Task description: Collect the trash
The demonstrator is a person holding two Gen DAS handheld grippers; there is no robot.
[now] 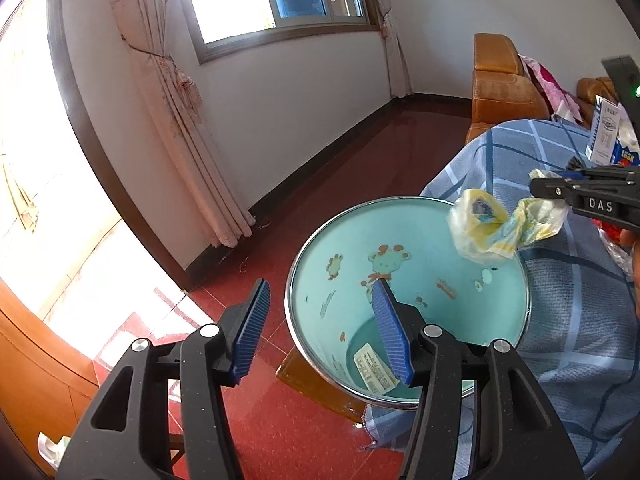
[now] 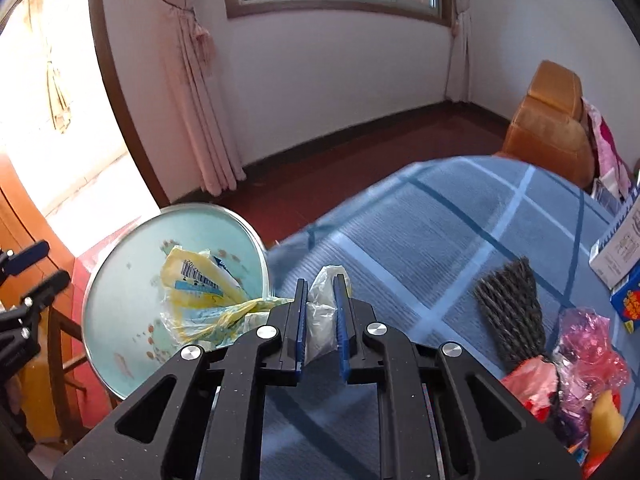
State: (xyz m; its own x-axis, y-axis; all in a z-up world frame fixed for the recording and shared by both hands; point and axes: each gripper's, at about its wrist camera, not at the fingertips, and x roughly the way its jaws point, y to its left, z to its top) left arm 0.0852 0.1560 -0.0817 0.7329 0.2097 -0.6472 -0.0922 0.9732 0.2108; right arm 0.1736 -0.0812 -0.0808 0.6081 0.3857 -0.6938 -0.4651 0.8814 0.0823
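Observation:
A teal trash bin (image 1: 408, 280) with cartoon prints and a metal rim stands beside the table; it also shows in the right wrist view (image 2: 120, 300). A paper slip (image 1: 374, 368) lies at its bottom. My left gripper (image 1: 320, 300) is open, its right finger inside the bin's rim and its left finger outside. My right gripper (image 2: 320, 284) is shut on a crumpled yellow-and-clear plastic wrapper (image 2: 200, 292) and holds it over the bin's mouth. In the left wrist view the wrapper (image 1: 492, 224) hangs from the right gripper (image 1: 540, 186) above the rim.
A table with a blue checked cloth (image 2: 420, 232) holds a small brush (image 2: 512, 312), pink and red plastic bags (image 2: 580, 356), and boxes (image 2: 620, 256). An orange armchair (image 1: 504, 84) stands behind. Red tiled floor (image 1: 280, 420), curtains and a doorway are on the left.

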